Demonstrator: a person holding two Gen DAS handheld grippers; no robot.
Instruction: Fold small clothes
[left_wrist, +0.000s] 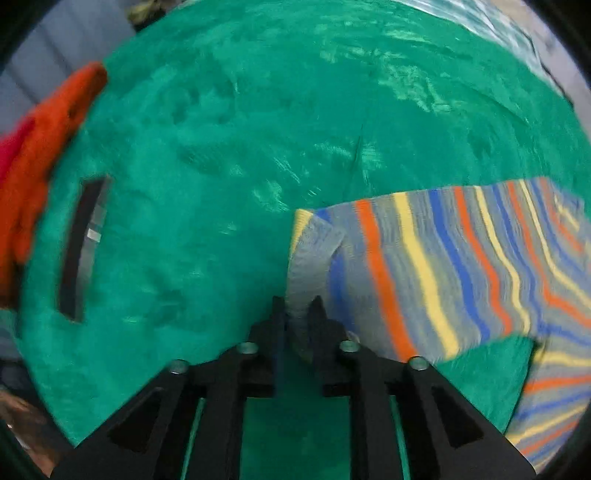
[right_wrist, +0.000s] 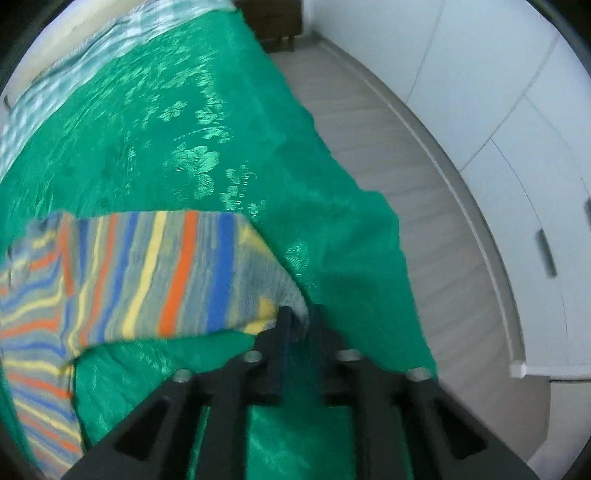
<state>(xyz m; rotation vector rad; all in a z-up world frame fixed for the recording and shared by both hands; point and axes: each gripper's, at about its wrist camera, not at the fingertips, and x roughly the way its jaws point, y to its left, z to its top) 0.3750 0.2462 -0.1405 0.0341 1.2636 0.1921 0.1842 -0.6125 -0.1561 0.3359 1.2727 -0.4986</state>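
Left gripper (left_wrist: 297, 308) fingers pinch striped garment (left_wrist: 443, 266) sleeve cuff; right gripper (right_wrist: 300, 317) fingers pinch opposite cuff. Keep both cuffs level above green bedspread (left_wrist: 221, 147), lay sleeves inward evenly.

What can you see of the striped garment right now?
The striped garment is a soft knit, grey with orange, yellow and blue stripes. It lies partly folded and creased on the green bedspread. The left hand-held gripper pinches one grey edge, the right hand-held gripper another, lifting both slightly.
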